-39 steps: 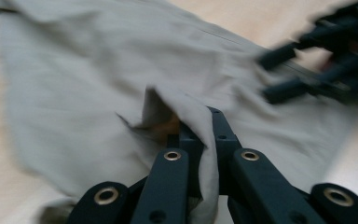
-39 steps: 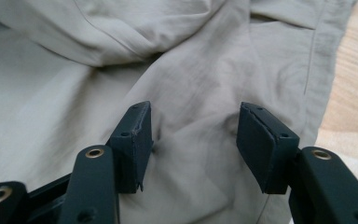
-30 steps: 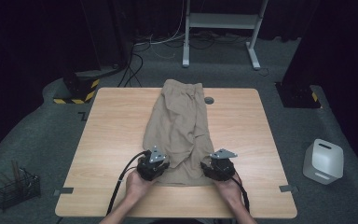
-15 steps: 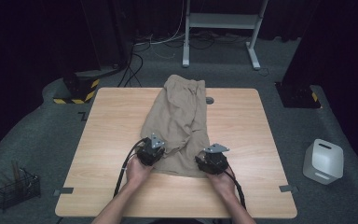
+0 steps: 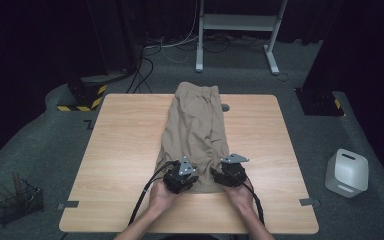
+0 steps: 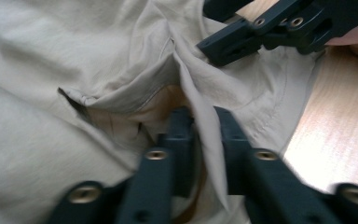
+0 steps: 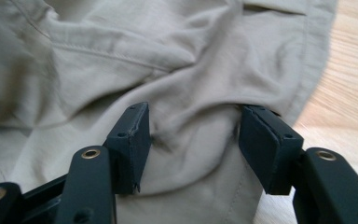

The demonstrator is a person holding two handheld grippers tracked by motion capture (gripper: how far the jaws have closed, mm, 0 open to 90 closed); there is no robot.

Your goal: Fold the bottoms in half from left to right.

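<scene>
Khaki cloth, a pair of tan trousers (image 5: 196, 131), is being kept spread lengthwise down the middle of the wooden table (image 5: 120, 150), its near end bunched directly under and between the two grippers while its far end is being left flat well beyond them. A raised fold of that cloth (image 6: 204, 135) is being caught between the jaws of the left gripper (image 5: 180, 176), which have just been opening; they are standing narrow, and whether the pads are pressing the fold cannot be told from the blurred left gripper view. A broader hump of cloth (image 7: 191, 140) is being straddled by the jaws of the right gripper (image 5: 231, 172), which have also just been opening and are being held wide, both pads lying against the cloth at its sides. The right gripper's jaws are also being shown just beyond the left gripper's own, resting on the cloth. Bare wood is being shown to the right of the right gripper. Beyond the table's right side, well away from both grippers, a white container (image 5: 347, 172) is being left on the grey floor, and a black wire basket (image 5: 17, 204) is standing far off to the left.
</scene>
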